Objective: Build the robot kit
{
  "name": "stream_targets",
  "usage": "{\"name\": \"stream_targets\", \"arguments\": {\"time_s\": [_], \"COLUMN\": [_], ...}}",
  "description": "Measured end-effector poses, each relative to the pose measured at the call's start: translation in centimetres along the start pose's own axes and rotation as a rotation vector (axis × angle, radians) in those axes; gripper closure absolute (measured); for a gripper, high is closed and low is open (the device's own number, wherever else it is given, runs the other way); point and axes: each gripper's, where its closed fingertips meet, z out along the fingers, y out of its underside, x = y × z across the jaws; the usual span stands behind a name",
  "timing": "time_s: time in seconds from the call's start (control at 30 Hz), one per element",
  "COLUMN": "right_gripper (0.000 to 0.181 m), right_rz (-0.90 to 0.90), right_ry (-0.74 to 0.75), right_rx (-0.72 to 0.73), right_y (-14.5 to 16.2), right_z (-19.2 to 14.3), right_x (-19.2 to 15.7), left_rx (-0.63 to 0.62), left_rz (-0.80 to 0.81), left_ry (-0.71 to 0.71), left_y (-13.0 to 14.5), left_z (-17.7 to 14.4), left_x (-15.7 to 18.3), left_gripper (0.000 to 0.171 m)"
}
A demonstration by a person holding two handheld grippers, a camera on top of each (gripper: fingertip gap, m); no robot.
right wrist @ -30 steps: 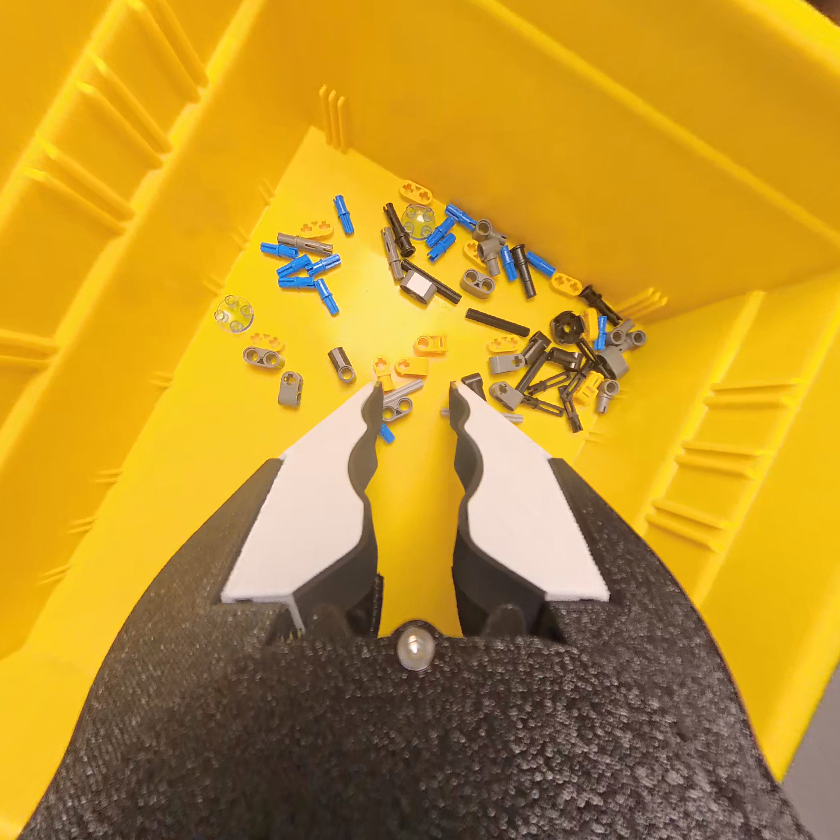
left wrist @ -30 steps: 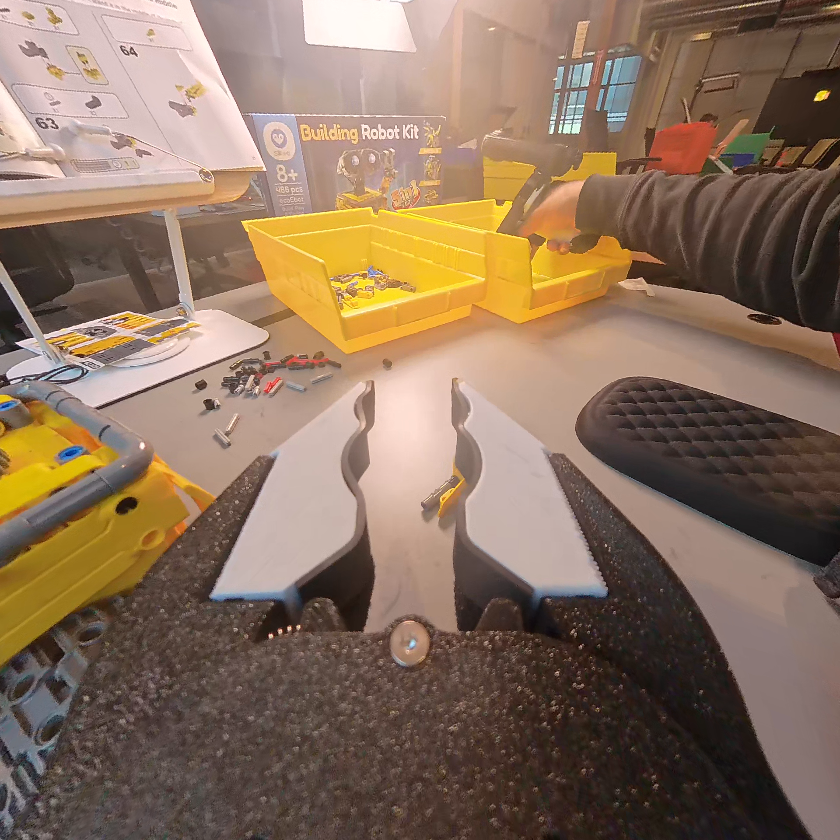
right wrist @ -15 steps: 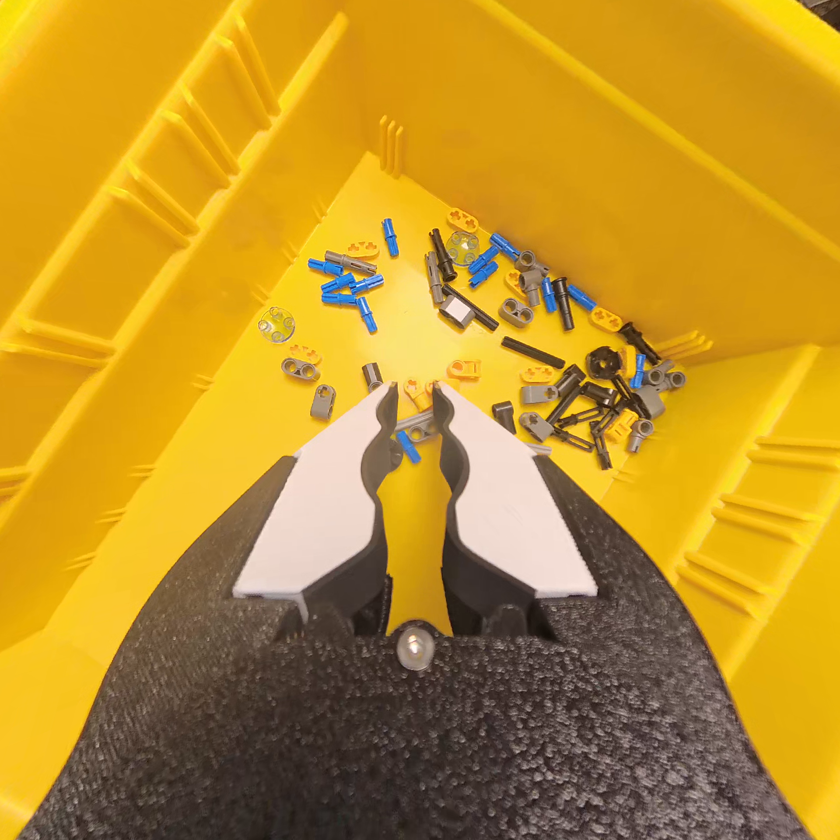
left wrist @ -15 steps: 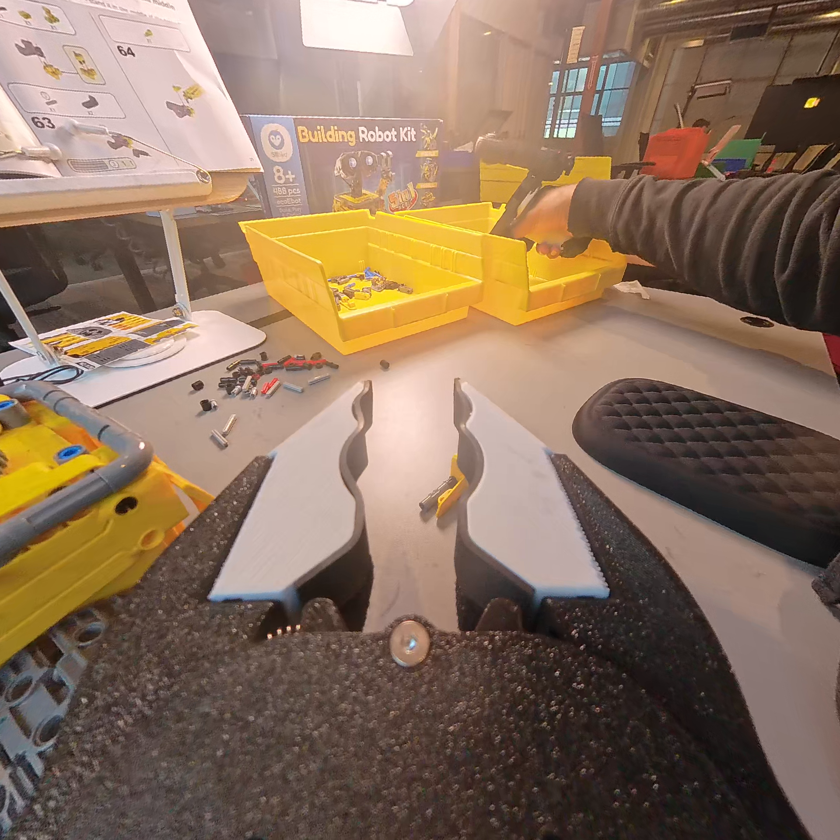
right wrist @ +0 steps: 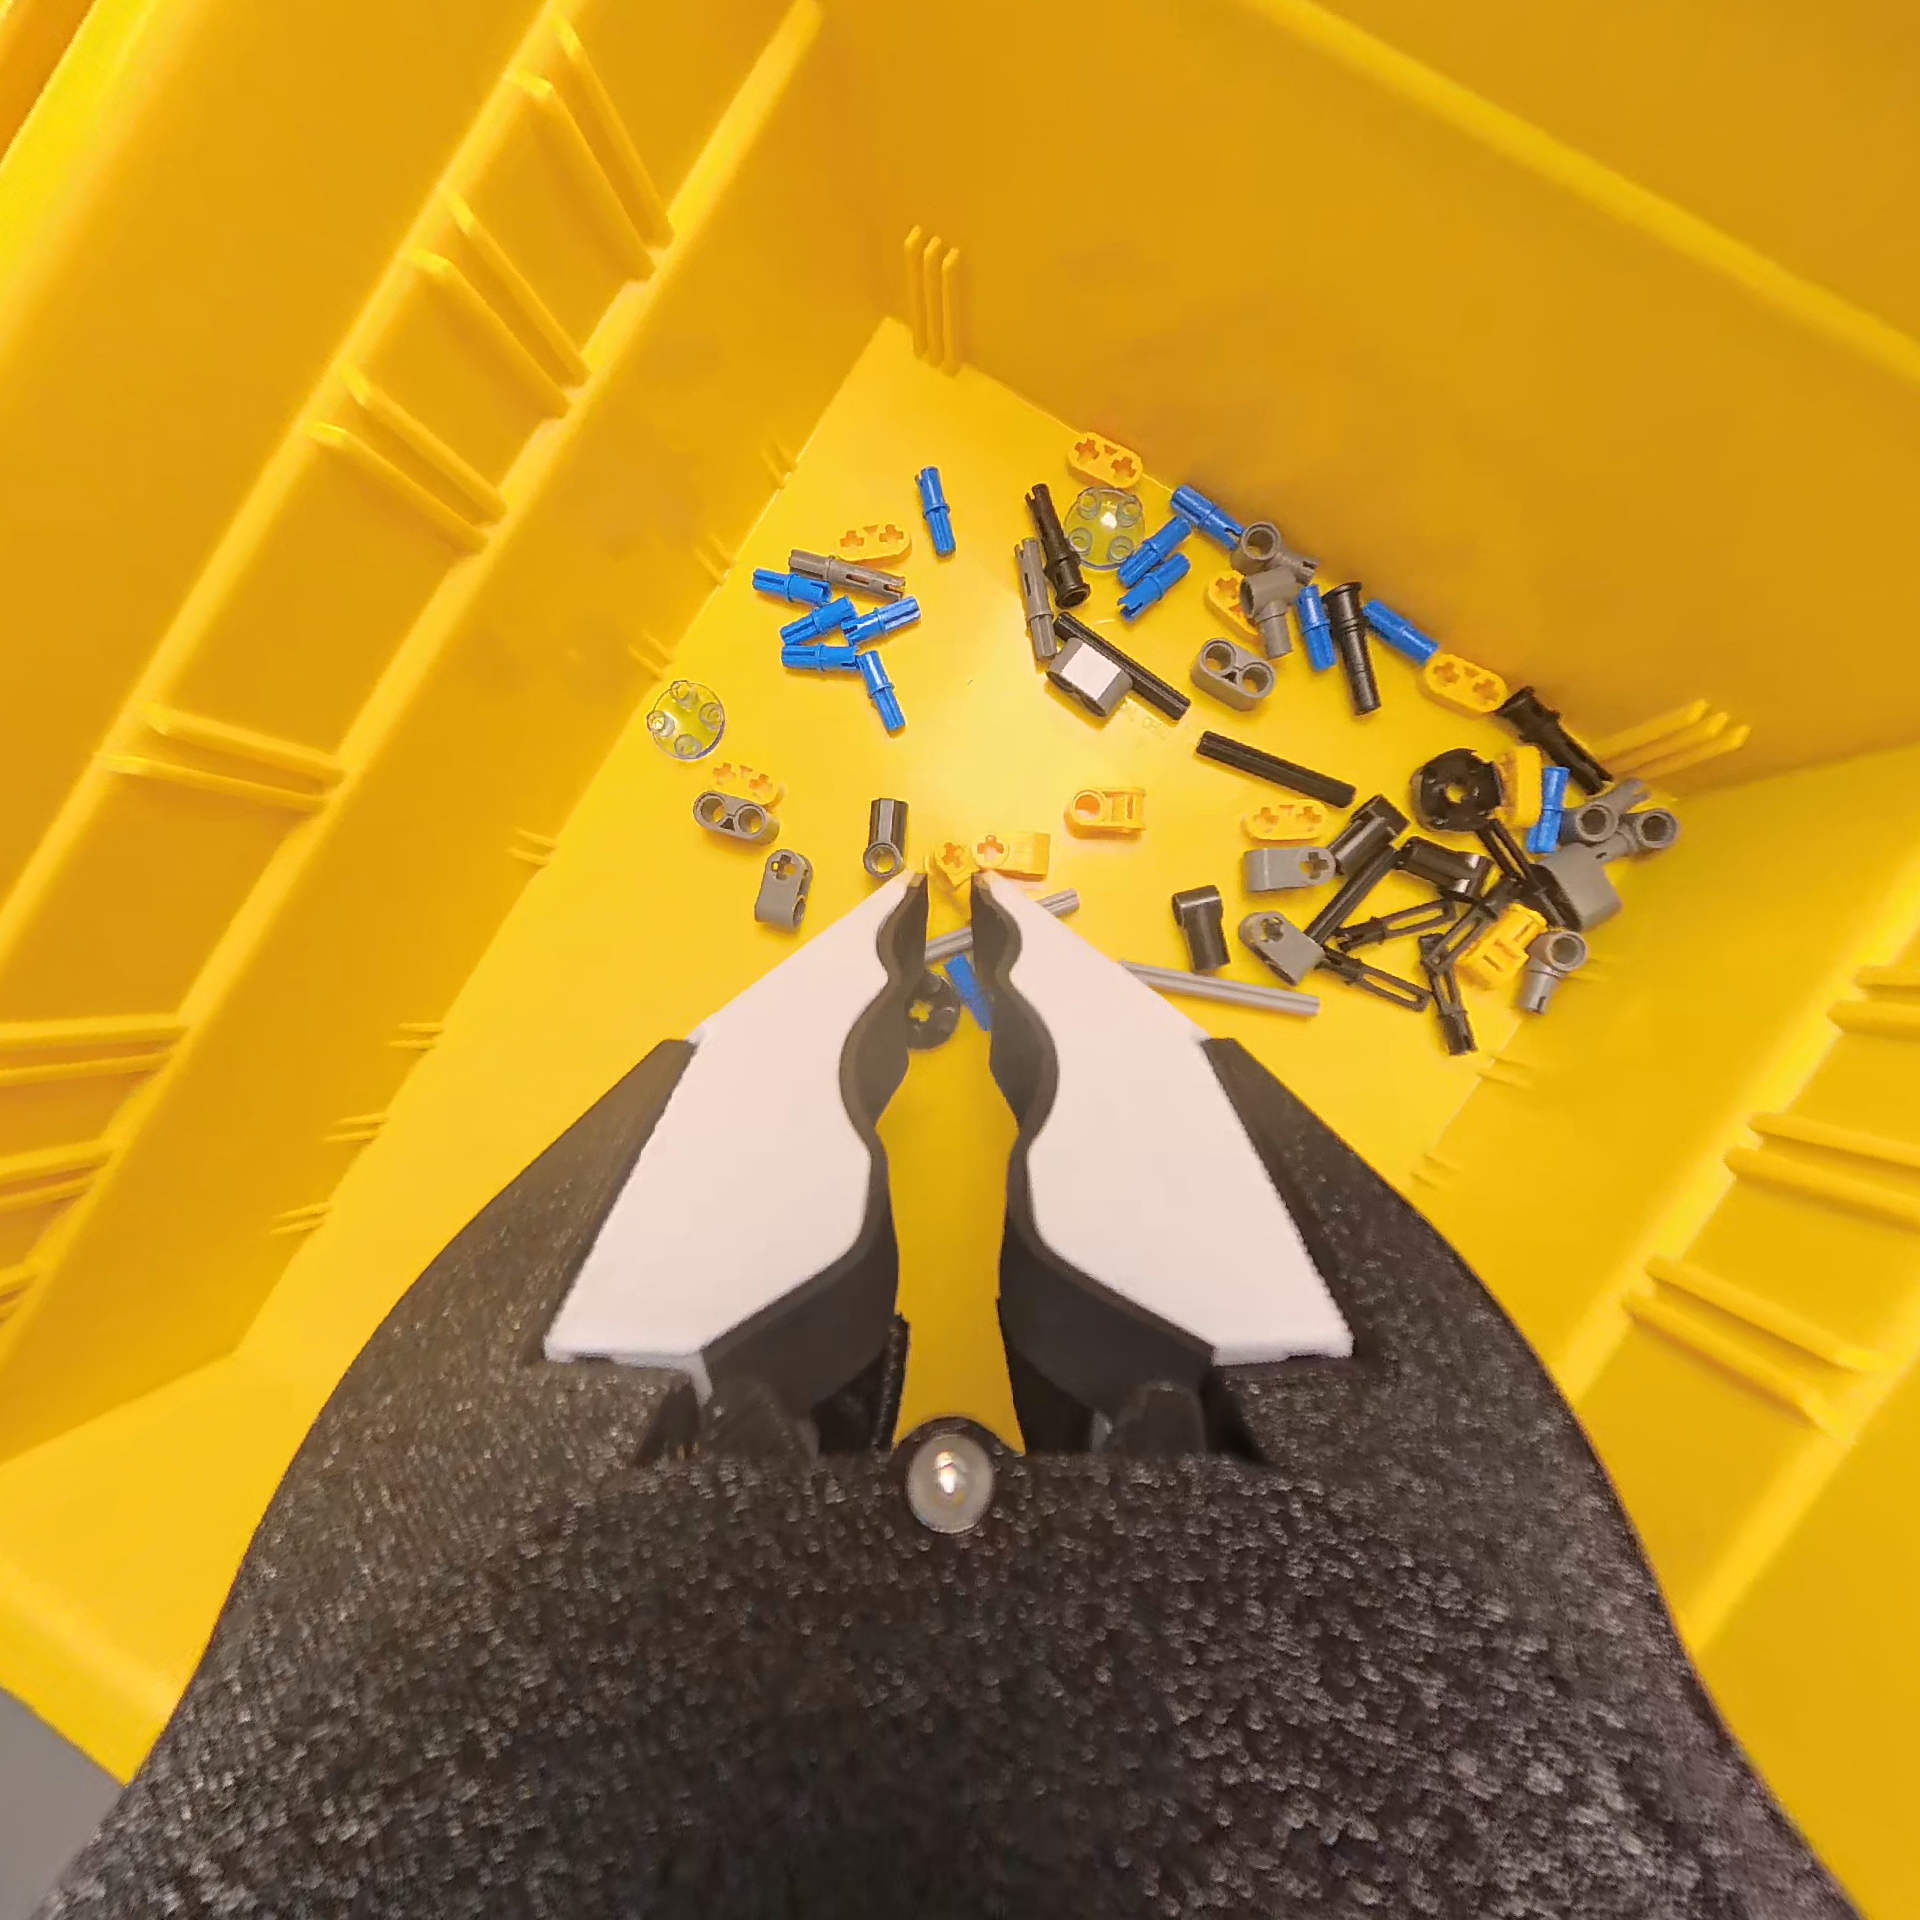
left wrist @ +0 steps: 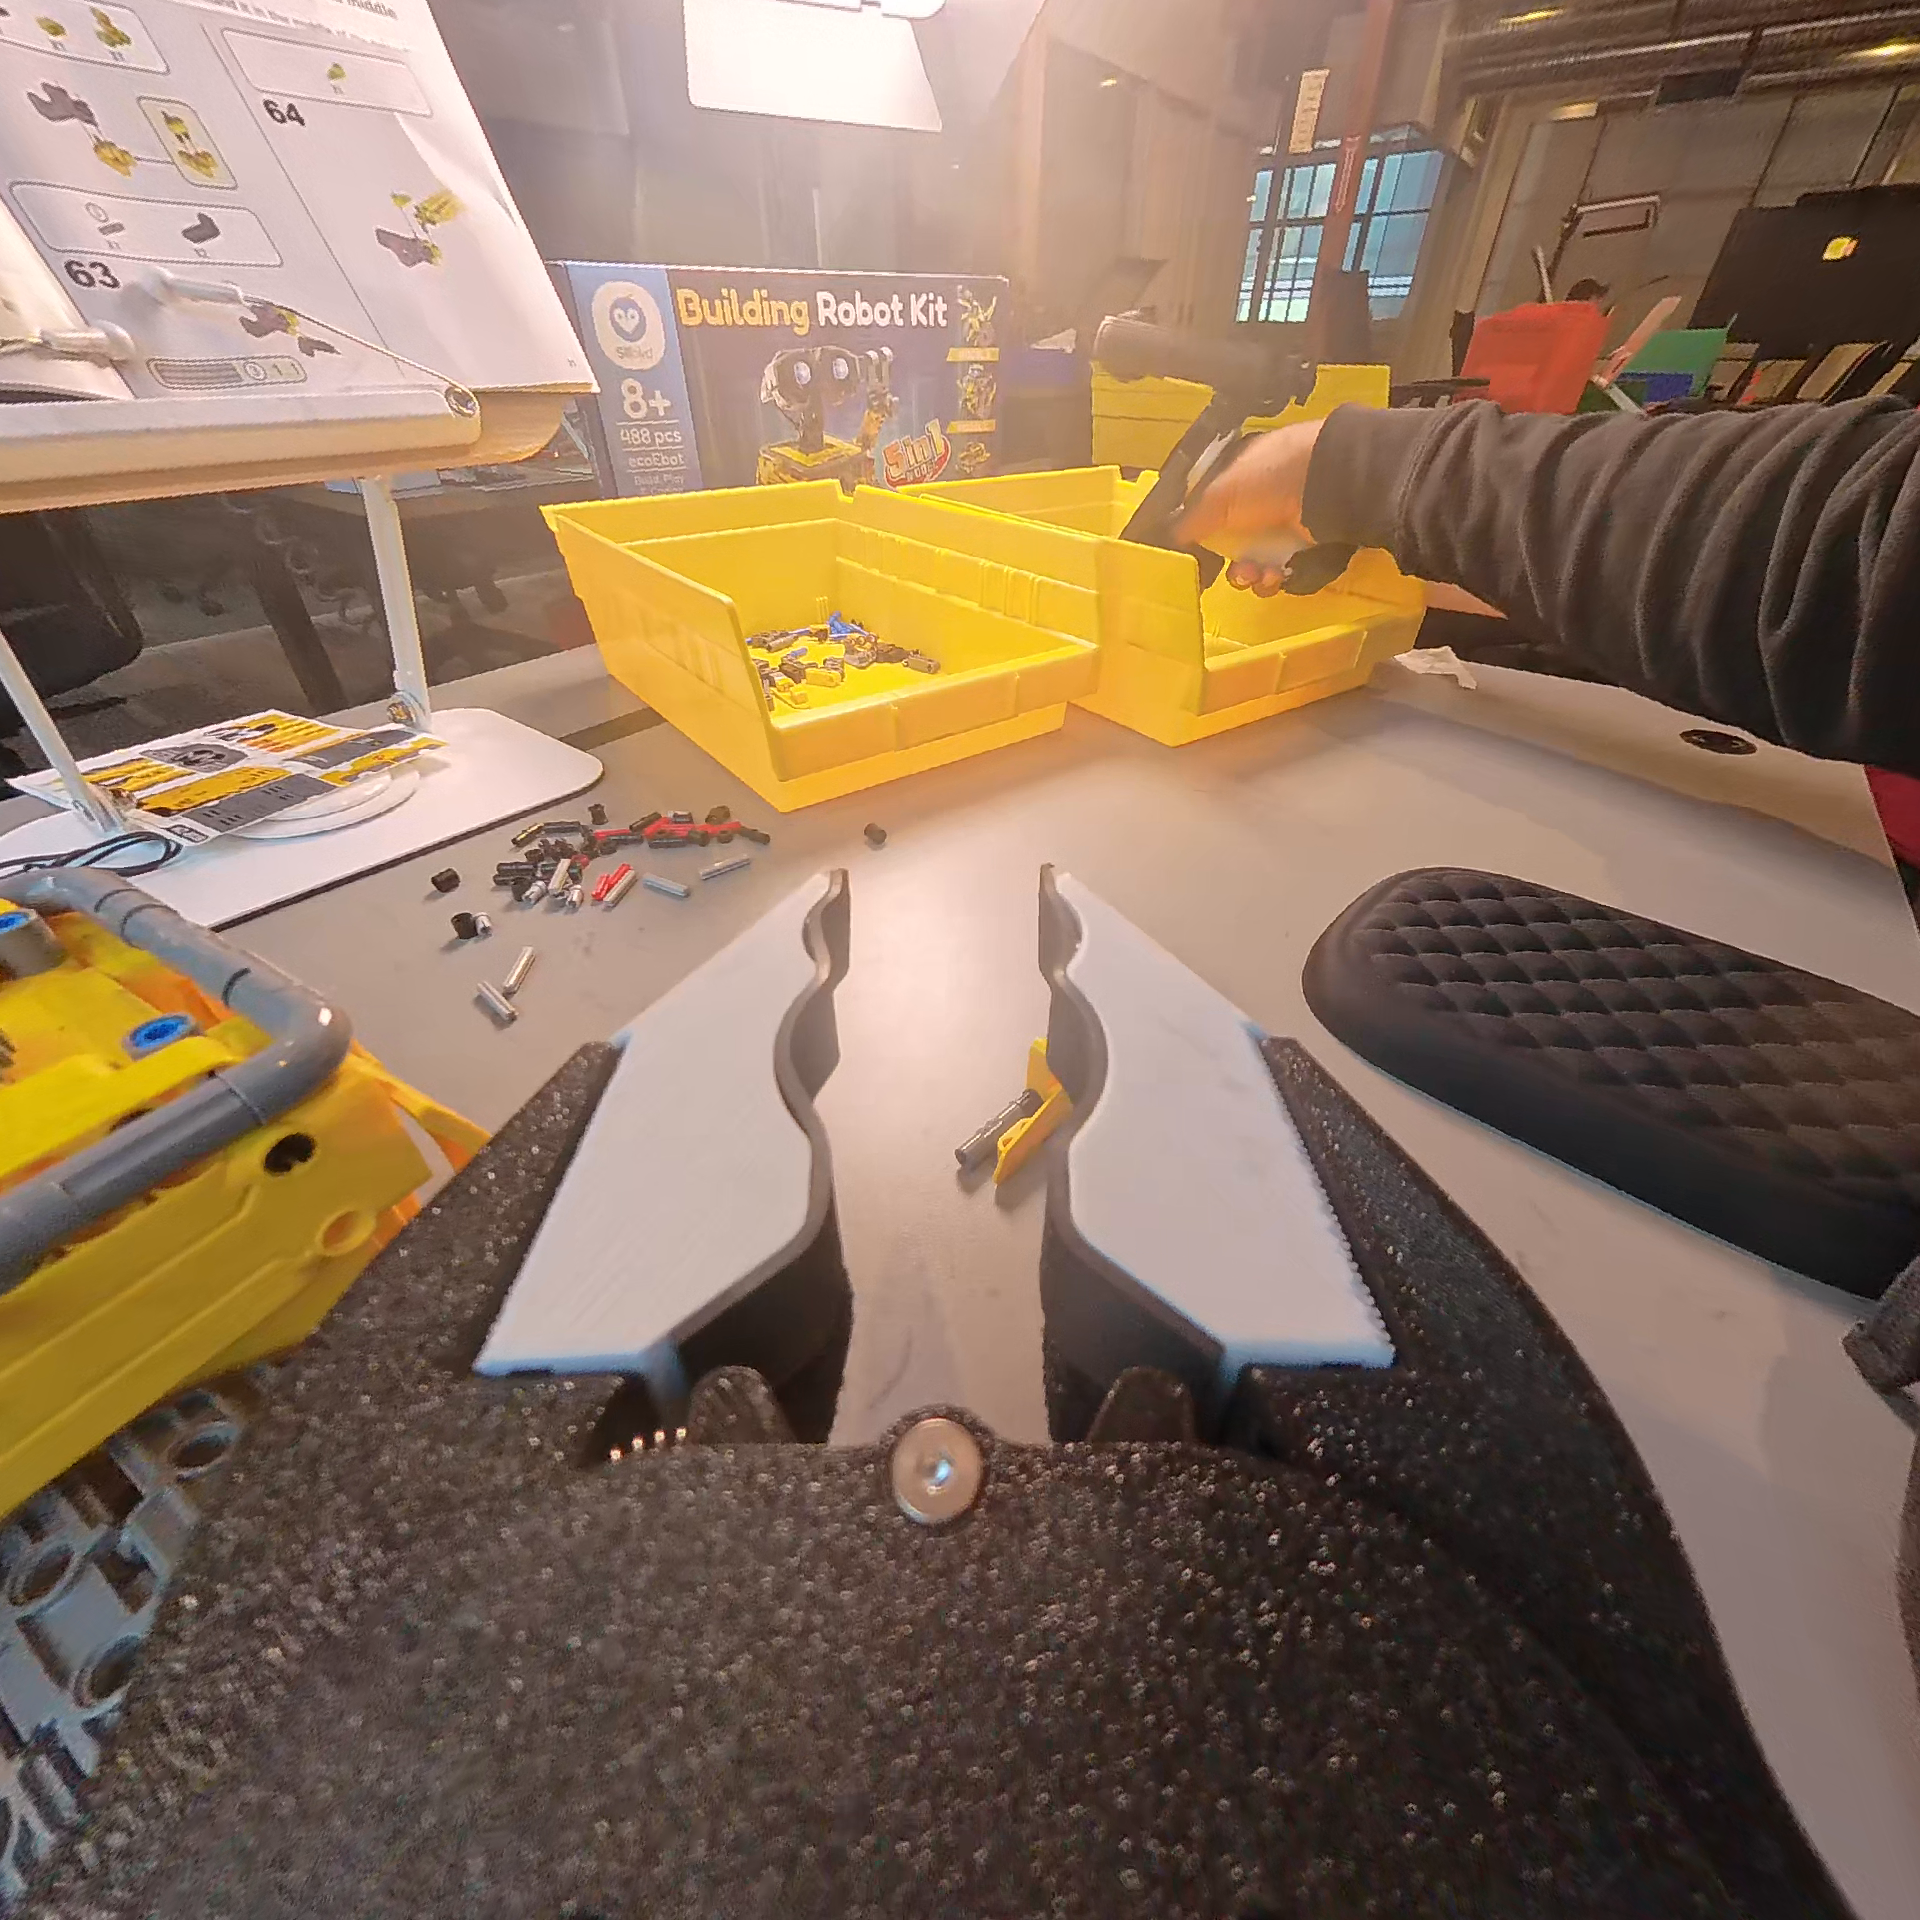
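My right gripper reaches down into a yellow bin, and its tips are pinched on a small yellow connector on the bin floor. Several blue pins, grey connectors and black axles lie around it. My left gripper is open and empty, low over the grey table. A small yellow-and-black piece lies against the inner side of its right finger. In the left wrist view, a hand holds the right gripper in the far bin.
A part-built yellow and grey model sits at the left. Loose pins lie ahead on the table. A second yellow bin, a kit box, a booklet stand and a black quilted pad surround them.
My right gripper's fingers have closed step by step from wide apart onto the small yellow connector. My left gripper has stayed still and open.
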Motion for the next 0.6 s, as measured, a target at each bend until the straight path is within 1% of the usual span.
{"name": "stream_targets", "arguments": {"time_s": [0.13,0.6], "right_gripper": [0.169,0.175], "right_rz": [-0.026,-0.104], "right_ry": [-0.026,0.012], "right_rx": [-0.028,-0.013], "right_y": [0.66,0.64], "right_z": [0.3,0.26], "right_x": [-0.28,-0.52], "left_rx": [0.0,0.005], "left_rz": [0.001,-0.005], "left_ry": [0.001,-0.022], "left_y": [0.0,-0.07], "left_z": [0.0,-0.19], "left_x": [0.02,-0.3], "left_gripper": [0.137,0.135]}}
